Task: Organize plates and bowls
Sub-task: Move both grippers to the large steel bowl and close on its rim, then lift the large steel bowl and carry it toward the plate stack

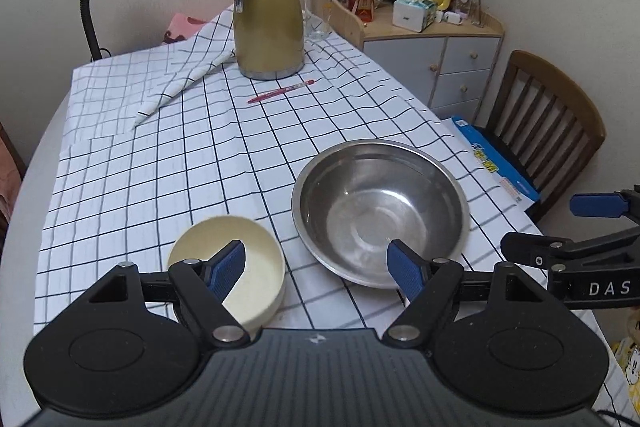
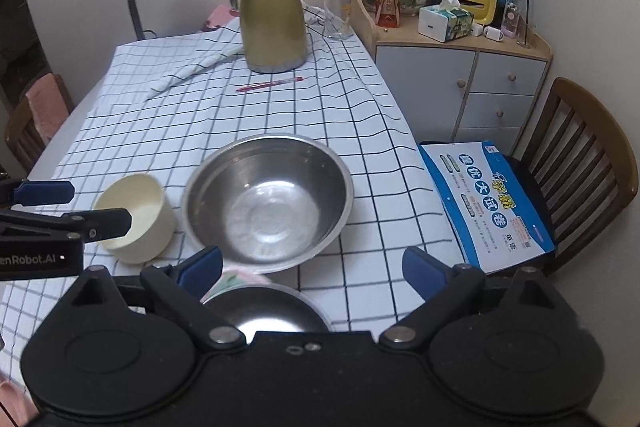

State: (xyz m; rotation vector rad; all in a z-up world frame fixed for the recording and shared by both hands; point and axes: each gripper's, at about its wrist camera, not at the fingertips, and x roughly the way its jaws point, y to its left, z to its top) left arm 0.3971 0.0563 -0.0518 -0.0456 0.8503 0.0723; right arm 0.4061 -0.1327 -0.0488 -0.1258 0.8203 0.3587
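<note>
Both grippers stood wide open, holding nothing. The cream bowl (image 1: 236, 267) sat on the checked cloth (image 1: 180, 155) directly ahead of the left gripper (image 1: 316, 267), the nearer hand. The steel bowl (image 2: 268, 199) lay just right of it, ahead of the right gripper (image 2: 312, 267); a smaller steel dish (image 2: 264, 311) lay beneath that gripper.

"DAS" stands on the right gripper (image 1: 592, 223); "enRobot.AI" on the left gripper (image 2: 60, 205).
</note>
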